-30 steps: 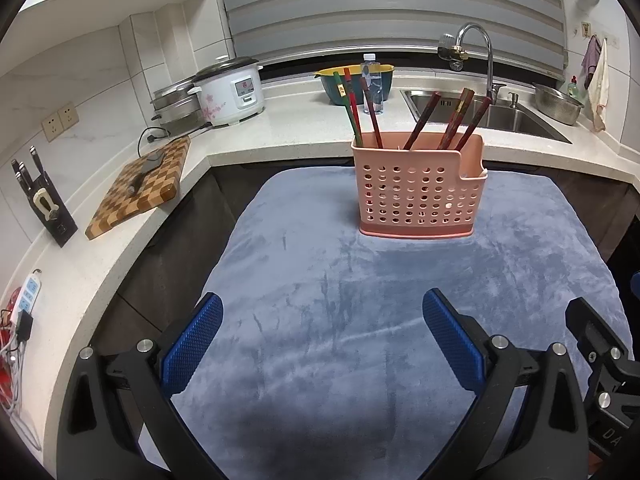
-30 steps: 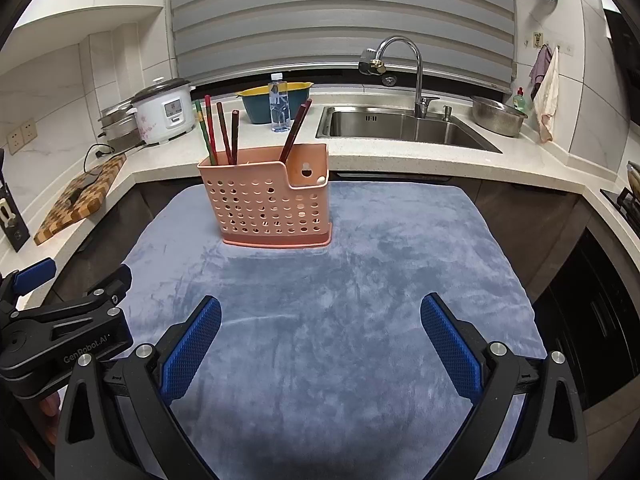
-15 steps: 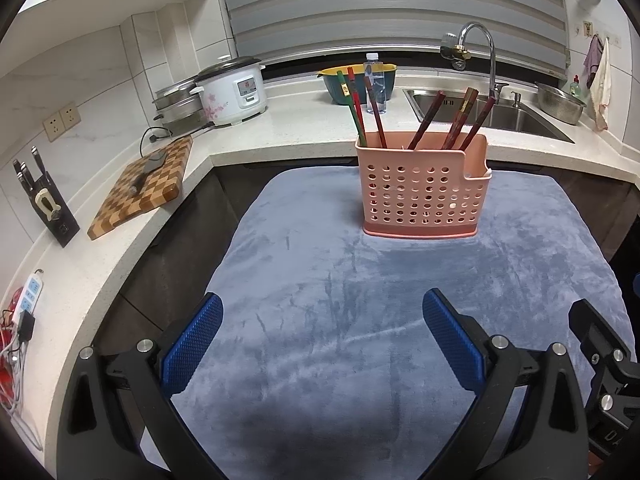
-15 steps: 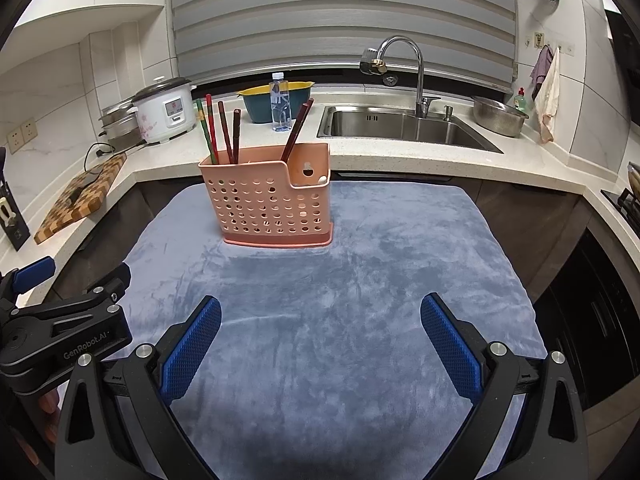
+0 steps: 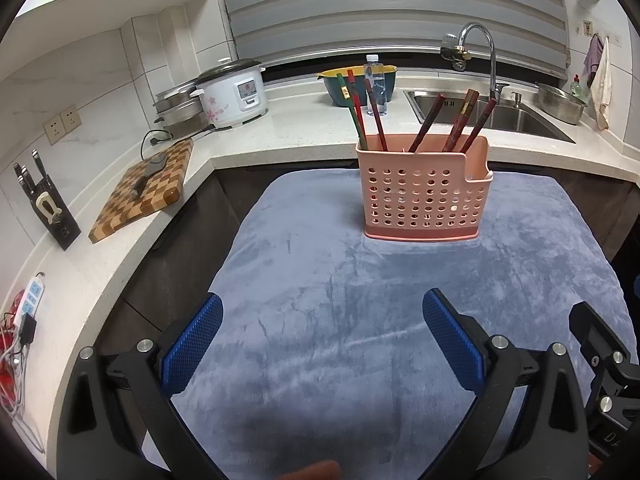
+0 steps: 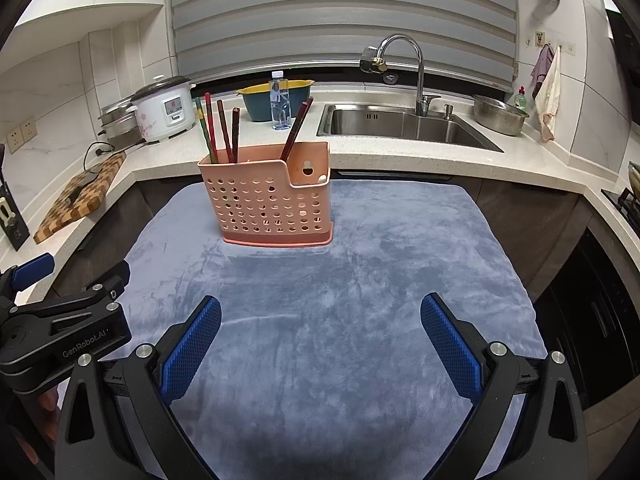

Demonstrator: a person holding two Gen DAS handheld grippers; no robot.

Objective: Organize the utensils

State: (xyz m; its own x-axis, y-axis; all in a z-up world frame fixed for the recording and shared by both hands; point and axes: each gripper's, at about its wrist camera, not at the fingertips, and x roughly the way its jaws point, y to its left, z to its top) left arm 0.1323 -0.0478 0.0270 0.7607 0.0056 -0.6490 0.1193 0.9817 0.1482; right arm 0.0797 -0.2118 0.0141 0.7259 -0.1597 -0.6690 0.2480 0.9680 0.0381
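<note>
Chopsticks (image 5: 374, 114) stand in a pink perforated holder (image 5: 424, 192), which sits upright on the grey-blue cloth (image 5: 320, 300) covering the surface, toward its far edge. Left wrist view: three sticks lean in the left part of the holder, three more (image 5: 460, 120) lean to the right in the middle part. The left tongs (image 5: 320, 344) are wide open w/ nothing between the blue pads (image 5: 192, 344); they hang over the near part of the cloth, well apart from the holder. At the right edge a black part of the right tongs (image 5: 600, 352) is visible. Behind, on the counter: a rice cooker (image 5: 234, 96), a checkered cutting board (image 5: 144, 188), a knife block (image 5: 46, 206), a bowl (image 5: 356, 82) w/ a water bottle (image 5: 374, 84) in front, and the sink (image 5: 492, 114) w/ a faucet (image 5: 476, 52).

Right wrist view: the holder (image 6: 268, 208) is left of centre, the chopsticks (image 6: 220, 132) stick out at its left end, and one pair (image 6: 298, 128) leans to the right. The right tongs (image 6: 320, 344) are also wide open and hold nothing, pads (image 6: 452, 348) above the cloth (image 6: 360, 280). The left tongs (image 6: 64, 320) show at the left edge, beside them.
</note>
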